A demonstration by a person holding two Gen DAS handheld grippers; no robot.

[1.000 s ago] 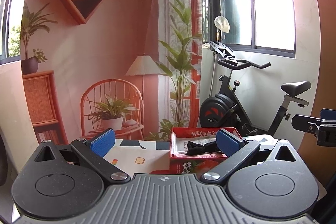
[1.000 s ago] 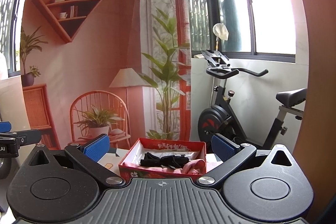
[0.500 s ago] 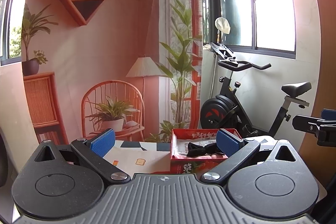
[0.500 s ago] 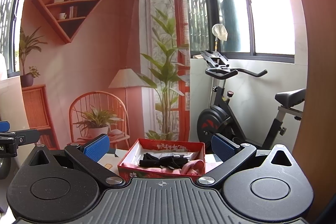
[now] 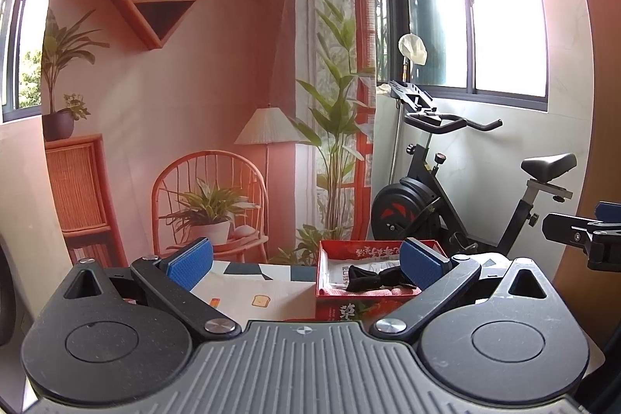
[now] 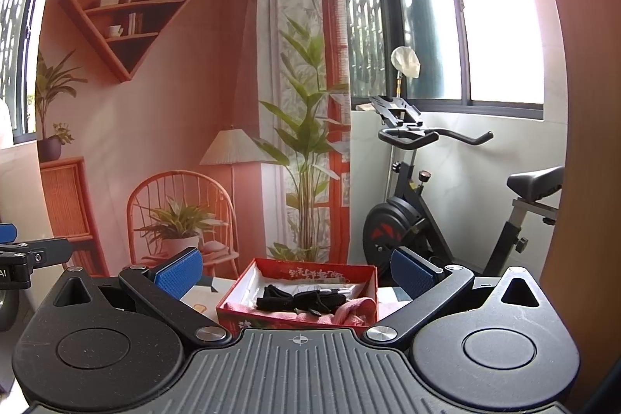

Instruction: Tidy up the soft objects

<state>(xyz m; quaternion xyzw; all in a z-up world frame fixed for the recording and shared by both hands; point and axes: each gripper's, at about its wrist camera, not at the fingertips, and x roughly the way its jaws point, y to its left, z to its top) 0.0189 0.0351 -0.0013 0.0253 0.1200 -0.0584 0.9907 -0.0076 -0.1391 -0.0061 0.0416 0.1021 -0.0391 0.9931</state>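
A red cardboard box (image 6: pixel 330 268) stands on the table with a black soft item (image 6: pixel 295 299) and a pink cloth (image 6: pixel 351 311) inside. It also shows in the left wrist view (image 5: pixel 322 270), with the black item (image 5: pixel 366 278) lying in it. My left gripper (image 5: pixel 304 262) is open and empty, held above the table to the left of the box. My right gripper (image 6: pixel 297 272) is open and empty, held above and in front of the box. Each gripper shows at the edge of the other's view.
The table has a patterned cloth (image 5: pixel 264 288). Behind it hangs a printed backdrop (image 6: pixel 174 103) of a room. An exercise bike (image 6: pixel 434 204) stands at the right by the windows. A brown panel (image 6: pixel 582 142) is at the far right.
Both grippers have drifted slightly back and up from the box. Both stay open and empty.
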